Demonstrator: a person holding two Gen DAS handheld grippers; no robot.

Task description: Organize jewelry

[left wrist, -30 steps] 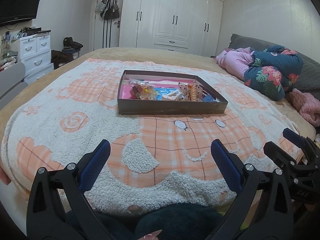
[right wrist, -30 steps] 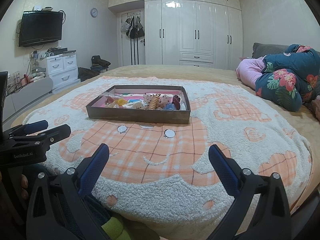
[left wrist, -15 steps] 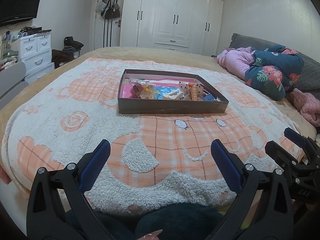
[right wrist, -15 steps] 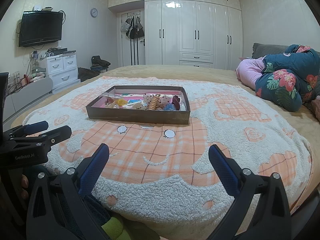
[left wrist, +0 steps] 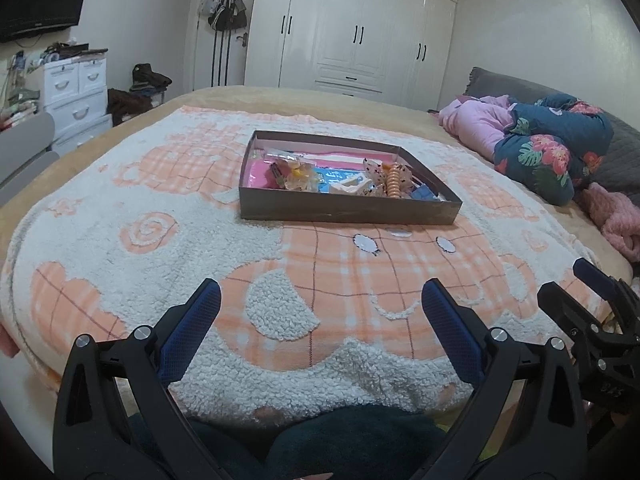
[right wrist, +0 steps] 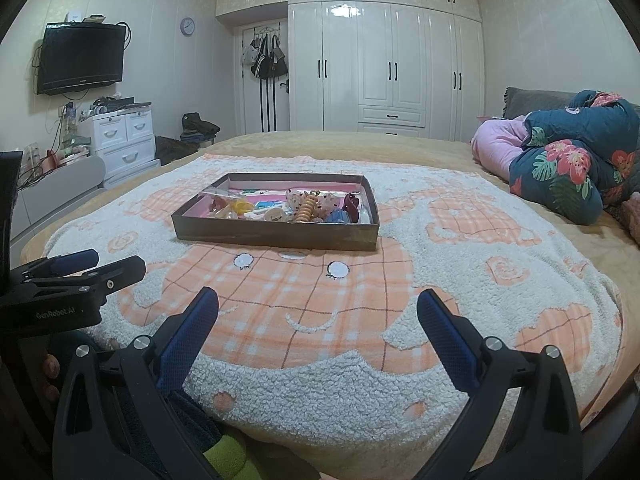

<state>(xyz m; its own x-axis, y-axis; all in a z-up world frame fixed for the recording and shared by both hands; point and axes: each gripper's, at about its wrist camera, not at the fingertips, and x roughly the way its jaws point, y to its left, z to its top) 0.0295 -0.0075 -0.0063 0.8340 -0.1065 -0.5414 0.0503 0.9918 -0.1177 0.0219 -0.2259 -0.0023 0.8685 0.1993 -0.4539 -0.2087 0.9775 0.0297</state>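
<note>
A shallow brown box (left wrist: pixel 344 210) with a pink lining lies on the bed's orange-and-white blanket; it also shows in the right wrist view (right wrist: pixel 276 236). It holds several hair clips and accessories, among them an orange spiral tie (left wrist: pixel 393 181) (right wrist: pixel 307 208) and a yellow piece (left wrist: pixel 301 174). My left gripper (left wrist: pixel 320 308) is open and empty, well short of the box. My right gripper (right wrist: pixel 318 312) is open and empty too, equally far back. Each gripper shows at the edge of the other's view.
The fleece blanket (left wrist: pixel 160 208) covers the bed. A bundled floral and pink quilt (left wrist: pixel 548 148) lies at the right. White drawers (right wrist: pixel 120 136) and a wall TV (right wrist: pixel 80 58) are left, wardrobes (right wrist: pixel 384 68) behind.
Both grippers have stayed open and nearly still; the views have shifted only slightly.
</note>
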